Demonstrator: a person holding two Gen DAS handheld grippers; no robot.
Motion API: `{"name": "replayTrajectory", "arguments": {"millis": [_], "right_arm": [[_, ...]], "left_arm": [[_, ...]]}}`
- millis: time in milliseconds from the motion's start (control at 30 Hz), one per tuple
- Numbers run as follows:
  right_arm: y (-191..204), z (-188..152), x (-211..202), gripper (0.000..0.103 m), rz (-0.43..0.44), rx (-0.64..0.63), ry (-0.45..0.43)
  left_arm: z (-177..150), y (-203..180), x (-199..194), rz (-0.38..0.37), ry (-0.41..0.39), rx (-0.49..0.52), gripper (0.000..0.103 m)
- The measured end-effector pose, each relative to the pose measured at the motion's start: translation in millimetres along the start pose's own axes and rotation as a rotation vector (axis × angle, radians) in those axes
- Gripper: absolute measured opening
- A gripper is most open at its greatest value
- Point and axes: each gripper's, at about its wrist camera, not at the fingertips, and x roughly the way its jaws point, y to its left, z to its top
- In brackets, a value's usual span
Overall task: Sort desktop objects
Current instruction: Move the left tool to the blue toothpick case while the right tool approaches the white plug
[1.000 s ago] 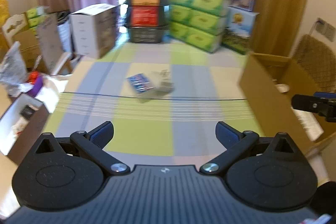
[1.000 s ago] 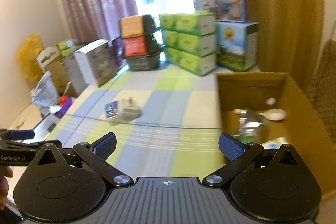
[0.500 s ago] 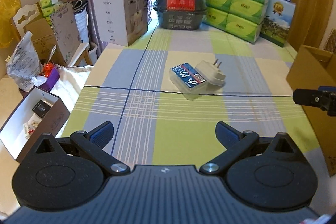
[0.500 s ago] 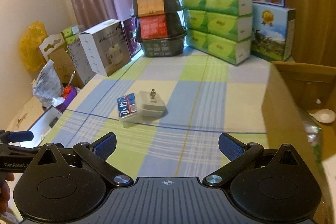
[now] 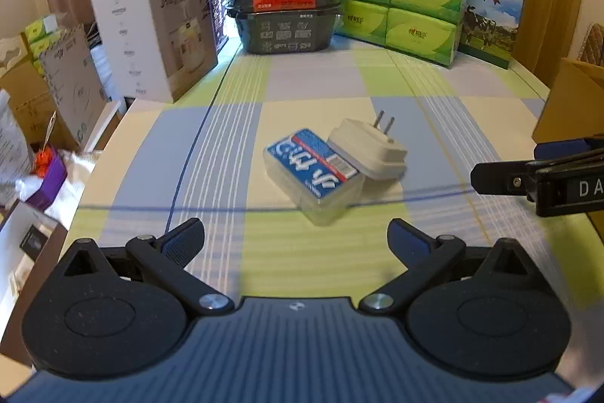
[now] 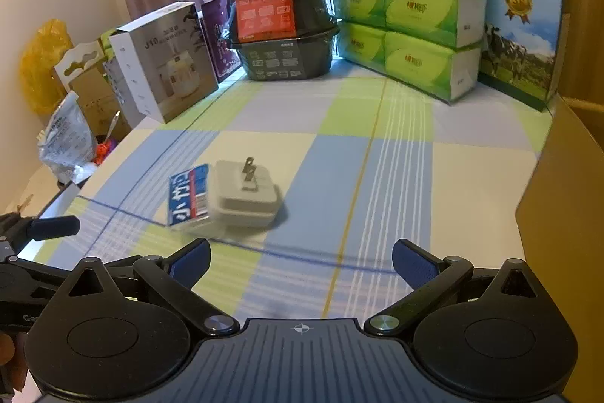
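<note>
On the checked worktop [image 5: 211,146], the blue-label box [image 5: 313,172] & white plug [image 5: 368,148] are sitting touching, straight ahead of the left tongs [image 5: 294,237]. Right tongs [image 6: 300,261] are seeing them off to the left. Both tongs are hanging wide apart, w/ nothing in them. Left looks nearer.

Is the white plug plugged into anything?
No. The white plug lies loose on the tablecloth, its two metal prongs bare, beside the blue-labelled box.

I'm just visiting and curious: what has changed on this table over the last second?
Both tongs moved forward toward the blue-labelled clear box and the white plug adapter, which now look larger and nearer. The left tongs and right tongs took hold of nothing and stayed wide open. The box and adapter stayed side by side, touching, on the checked tablecloth.
</note>
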Motion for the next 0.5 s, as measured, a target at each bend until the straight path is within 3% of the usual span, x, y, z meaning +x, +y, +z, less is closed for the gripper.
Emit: {"name": "replayTrajectory", "arguments": {"millis": [300,500], "right_arm": [[-10,14,28,0.096,-0.011,-0.003,0.006],[-10,19,44,0.092,0.046,-0.025,0.012]], "left_arm": [[5,-1,37,-0.016,-0.003,0.014,0.101],[7,-5,54,-0.035,-0.003,0.050,0.101]]}}
